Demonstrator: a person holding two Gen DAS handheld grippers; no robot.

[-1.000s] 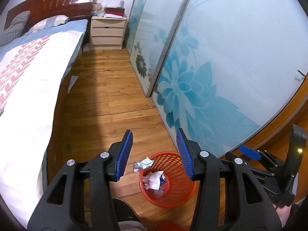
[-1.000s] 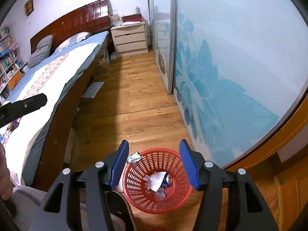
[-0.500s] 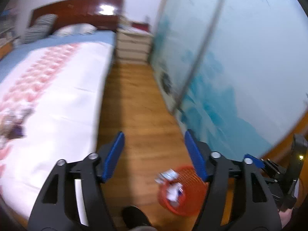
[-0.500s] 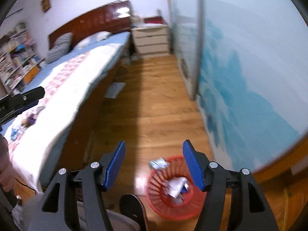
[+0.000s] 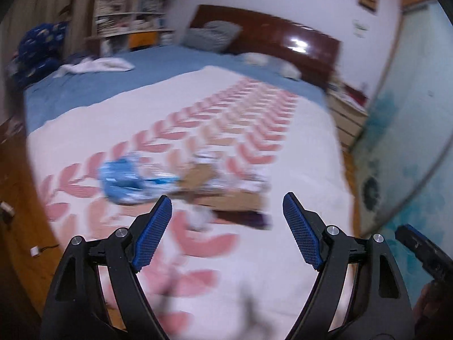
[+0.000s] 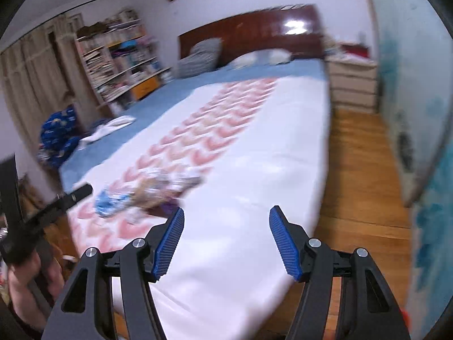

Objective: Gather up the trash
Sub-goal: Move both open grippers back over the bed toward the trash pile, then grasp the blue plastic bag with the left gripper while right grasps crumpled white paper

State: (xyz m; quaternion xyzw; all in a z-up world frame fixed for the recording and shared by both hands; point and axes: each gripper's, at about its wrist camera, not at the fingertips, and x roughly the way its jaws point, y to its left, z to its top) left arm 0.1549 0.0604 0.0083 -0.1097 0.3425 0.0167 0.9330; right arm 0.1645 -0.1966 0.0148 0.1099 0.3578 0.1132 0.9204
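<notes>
- Both views are motion-blurred; fine detail of the litter is not readable.
- Left wrist view, far left: dark wooden floor (image 5: 19, 198) beside the bed (image 5: 297, 147), which carries a white cover with pink leaf rows over a blue sheet.
- Your trash pile (image 5: 187, 181) lies on the white cover, near the foot end. It spreads as a band across the bed's width: its long axis runs left to right in this view, crosswise to the pink rows.
- At the pile's left end sits a blue-and-white wrapper (image 5: 121, 181); then a brown cardboard piece (image 5: 226, 195), flat, long side along the same band; a dark purple scrap (image 5: 254, 221) at the right end.
- A white crumpled bit (image 5: 198, 218) lies just in front of the cardboard, nearest your left gripper (image 5: 226, 232).
- Left gripper: jaws apart and widening, nothing between the pads; it is above the cover, short of the pile.
- Right wrist view: your right gripper (image 6: 226, 240) has its jaws apart, empty, over the bed's near edge; the pile is up and to the left of it.
- Far right: sliding door with a blue floral print (image 6: 424, 141).
</notes>
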